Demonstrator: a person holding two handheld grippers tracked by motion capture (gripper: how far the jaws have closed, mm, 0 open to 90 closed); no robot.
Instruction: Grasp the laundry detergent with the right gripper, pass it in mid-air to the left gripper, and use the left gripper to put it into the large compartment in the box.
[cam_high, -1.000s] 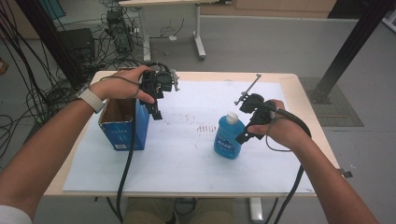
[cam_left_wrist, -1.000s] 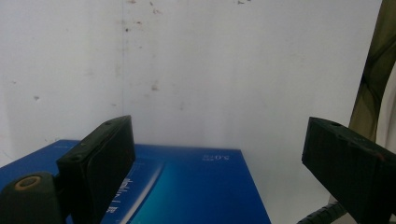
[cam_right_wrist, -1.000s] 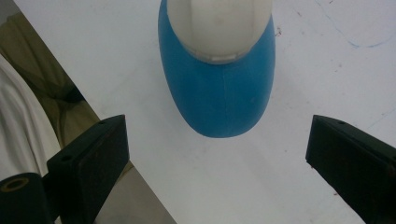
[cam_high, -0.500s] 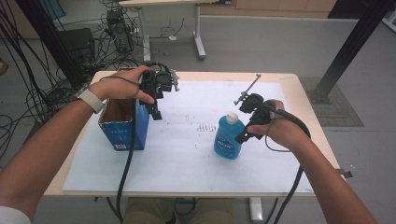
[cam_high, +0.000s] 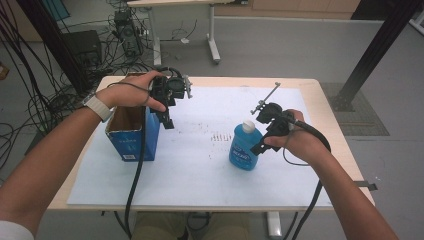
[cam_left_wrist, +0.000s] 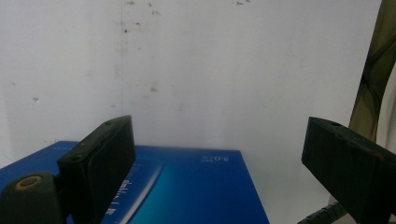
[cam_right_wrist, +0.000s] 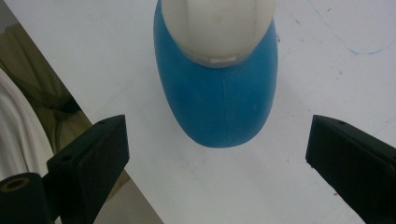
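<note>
A blue bottle (cam_high: 244, 149) with a white cap stands upright on the white sheet, right of centre. My right gripper (cam_high: 260, 142) hovers just to its right, tilted down toward it. In the right gripper view the bottle (cam_right_wrist: 219, 102) sits ahead of the wide-apart jaws, and the right gripper (cam_right_wrist: 217, 156) is open and apart from it. A blue carton (cam_high: 131, 136) with its top open stands at the left. My left gripper (cam_high: 167, 120) hangs beside the carton's right wall. The left gripper (cam_left_wrist: 219, 161) is open, with the blue carton (cam_left_wrist: 196, 191) below its jaws.
A white sheet (cam_high: 200, 170) covers most of the wooden table (cam_high: 330, 125). Cables trail from both grippers over the front edge. Behind the table are another table's legs (cam_high: 212, 35), floor cables and a black post (cam_high: 375, 55) at the right.
</note>
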